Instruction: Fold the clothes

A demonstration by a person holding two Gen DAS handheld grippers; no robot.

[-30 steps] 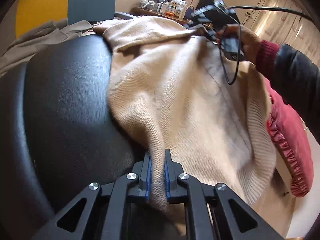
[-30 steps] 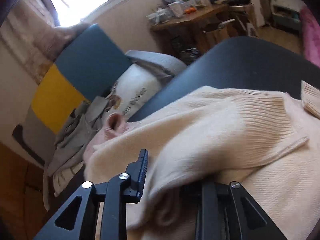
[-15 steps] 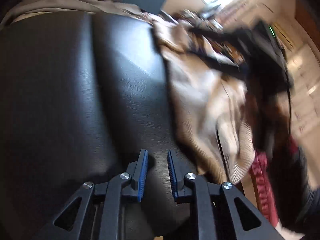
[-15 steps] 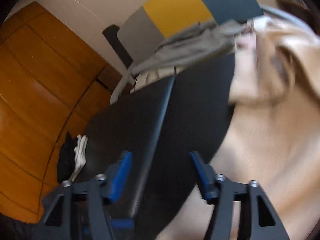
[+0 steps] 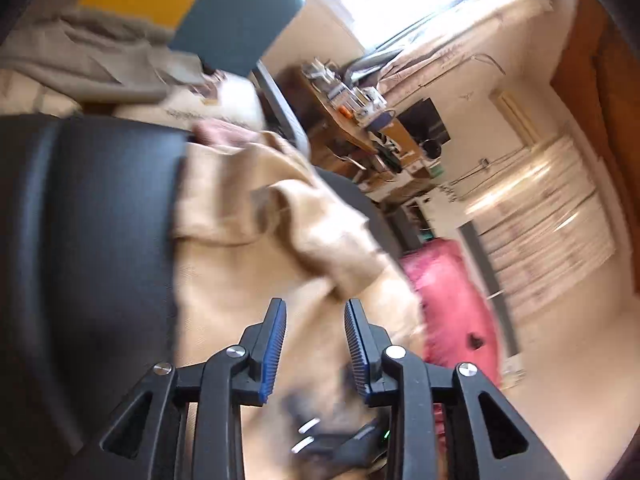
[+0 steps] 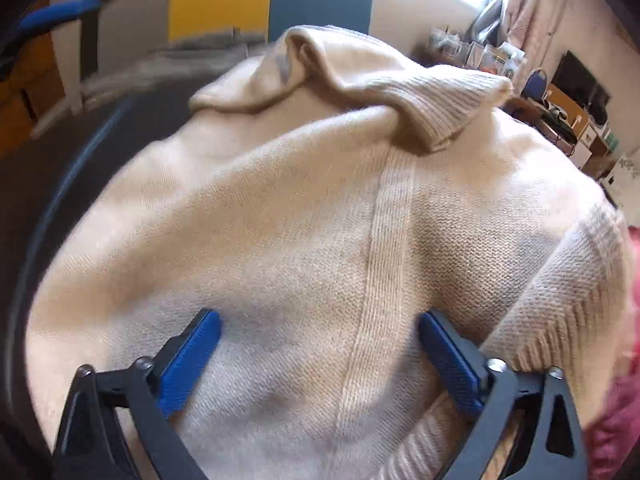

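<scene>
While the cream knitted sweater (image 6: 320, 240) lies spread over a black padded surface (image 5: 80, 240), both pairs of tongs hang above it with nothing between their blue pads. The right tongs (image 6: 320, 356) are spread wide, one pad on either side of a raised knitted seam that runs away from them up the middle of the garment; whether the pads touch the knit I cannot tell. Beyond them, at the far end of the sweater, a ribbed cuff (image 6: 444, 100) lies folded back on top. The left tongs (image 5: 314, 344) are partly open and empty, with blurred folds of the sweater (image 5: 260, 220) straight ahead and under them. To their left is the bare black padding; to their right a pink ruffled cushion (image 5: 452, 300) sits beside the sweater's edge. Just below the left tongs a dark, blurred device shows, too smeared to identify. Farther ahead stand a yellow and blue panel (image 5: 192, 8) and a cluttered wooden desk (image 5: 348, 120).
</scene>
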